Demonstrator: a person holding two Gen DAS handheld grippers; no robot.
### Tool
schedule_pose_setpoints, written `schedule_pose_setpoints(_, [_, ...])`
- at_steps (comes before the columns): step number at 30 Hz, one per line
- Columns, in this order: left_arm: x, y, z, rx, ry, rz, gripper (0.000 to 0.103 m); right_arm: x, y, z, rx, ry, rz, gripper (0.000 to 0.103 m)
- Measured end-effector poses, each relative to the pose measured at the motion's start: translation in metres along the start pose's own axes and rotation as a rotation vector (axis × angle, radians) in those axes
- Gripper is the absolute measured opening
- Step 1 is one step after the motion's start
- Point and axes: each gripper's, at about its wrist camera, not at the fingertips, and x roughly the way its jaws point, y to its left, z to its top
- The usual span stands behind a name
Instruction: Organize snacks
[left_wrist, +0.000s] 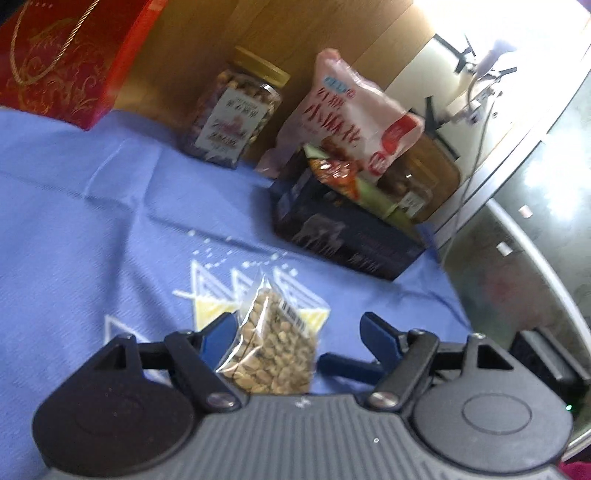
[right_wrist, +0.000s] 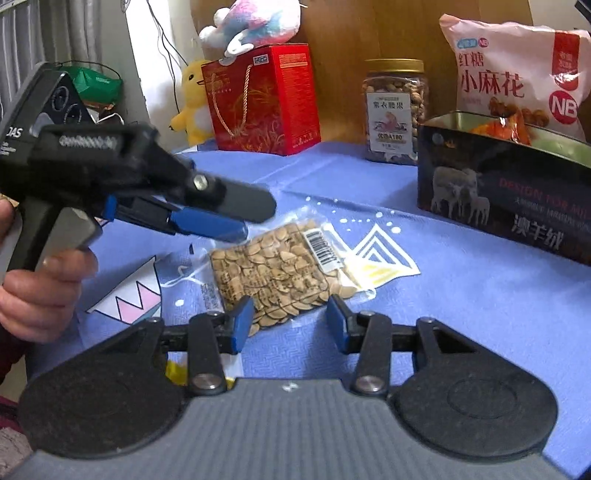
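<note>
A clear bag of seeds (left_wrist: 273, 350) (right_wrist: 273, 273) with a barcode sticker lies flat on the blue tablecloth (right_wrist: 480, 295). In the right wrist view my right gripper (right_wrist: 290, 323) stands open at the bag's near edge, which reaches between its blue fingers without being pressed. My left gripper (right_wrist: 236, 230) comes in from the left, held by a hand (right_wrist: 37, 288), its tips over the bag's far left corner. In its own view the left gripper (left_wrist: 299, 332) is open, and the bag sits nearer its left finger (left_wrist: 218, 332).
A dark open box (right_wrist: 498, 199) (left_wrist: 343, 236) at the right holds an orange snack pack (right_wrist: 502, 129) and a pink snack bag (right_wrist: 509, 74). A nut jar (right_wrist: 395, 110) and a red gift box (right_wrist: 262, 99) stand at the back, with plush toys (right_wrist: 192, 99) behind.
</note>
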Motion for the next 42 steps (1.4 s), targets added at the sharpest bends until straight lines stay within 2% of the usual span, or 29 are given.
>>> schedule_pose_setpoints(2, [0.001,-0.003,0.002,-0.001,-0.005,-0.017,0.076,0.000,-0.001,0.000,0.008,-0.003,0.003,0.048])
schedule_pose_setpoints(11, [0.028,-0.007,0.007,-0.006,0.035,0.006,0.074,-0.002,0.003,0.001,0.006,-0.013,0.000,0.048])
schedule_pose_setpoints(16, [0.022,-0.016,0.008,0.020,-0.003,-0.034,0.057,-0.004,-0.001,0.001,0.026,-0.021,0.008,0.053])
schedule_pose_setpoints(20, [0.021,-0.021,0.010,0.036,-0.014,-0.056,0.053,-0.004,-0.004,0.002,0.044,-0.025,0.020,0.056])
schedule_pose_setpoints(25, [0.025,-0.028,0.014,0.043,-0.004,-0.117,0.030,-0.007,-0.004,0.001,0.055,-0.043,0.030,0.061])
schedule_pose_setpoints(27, [0.030,-0.036,0.015,0.067,0.014,-0.142,0.026,-0.005,-0.001,0.001,0.040,-0.038,0.032,0.061])
schedule_pose_setpoints(36, [0.055,-0.069,0.007,0.193,0.082,-0.136,0.028,-0.004,-0.006,0.001,0.068,-0.039,0.011,0.060])
schedule_pose_setpoints(42, [0.059,-0.073,0.010,0.200,0.087,-0.128,0.029,-0.008,-0.018,0.000,0.148,-0.069,-0.020,0.060])
